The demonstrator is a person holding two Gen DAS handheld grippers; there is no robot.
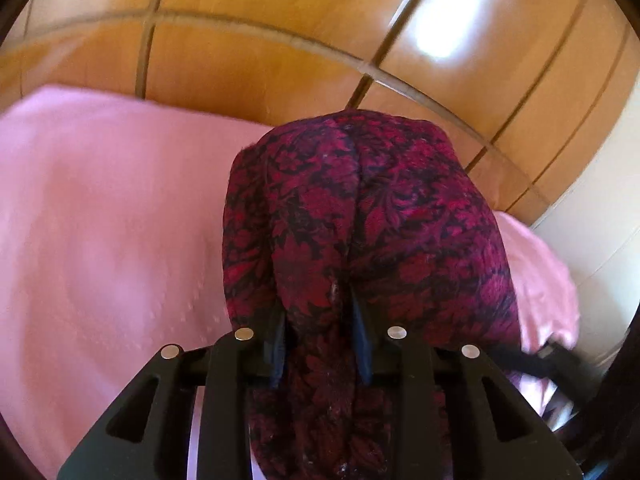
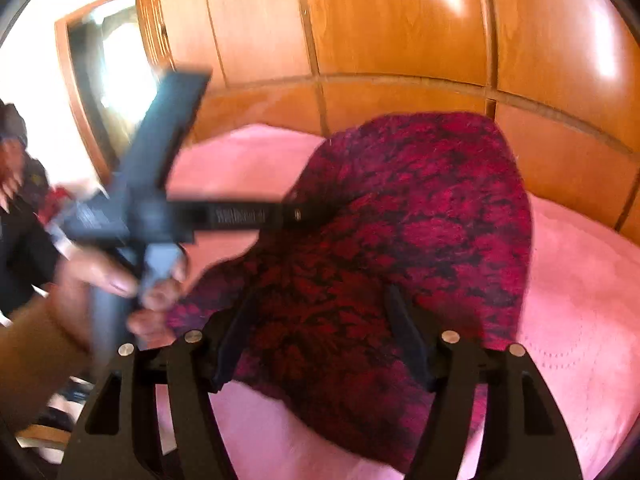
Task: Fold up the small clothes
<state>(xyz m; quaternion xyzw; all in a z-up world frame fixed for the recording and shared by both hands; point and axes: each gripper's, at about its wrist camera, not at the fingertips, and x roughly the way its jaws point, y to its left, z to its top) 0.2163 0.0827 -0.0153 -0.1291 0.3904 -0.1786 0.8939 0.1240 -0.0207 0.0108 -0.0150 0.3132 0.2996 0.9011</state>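
1. Left wrist view: left gripper (image 1: pixel 320 316) clamped on a bunched fold of the dark red floral garment (image 1: pixel 360 208), fingers drawn close with cloth pinched between. Garment held up off the pink bedspread (image 1: pixel 100 200), rising ahead of the fingertips and draping back below the jaws toward the camera. Long axis running straight away from the fingers, toward the wooden wardrobe panels (image 1: pixel 260 8). Cloth apart from the bed here, as far as can be told.

2. Right wrist view: right gripper (image 2: pixel 320 340) with fingers set well apart, garment (image 2: pixel 400 220) spread between and over them. No pinch visible; cloth seeming only to lie across the open jaws, though contact at the pads hidden by the fabric. Left gripper (image 2: pixel 296 212) reaching in from the left, blurred, its tip at the garment's upper left edge, gripped by the person's hand (image 2: pixel 132 284). Bedspread (image 2: pixel 580 300) below and to the right; lower hem looking near or touching it.

3. Judged from both: step in hand a lift or carry of the piece ahead of a fold. Left side already holding, so nearer in effect; right needing to close on the edge lying directly between its fingers. Risk: slack cloth slipping out before the jaws meet.
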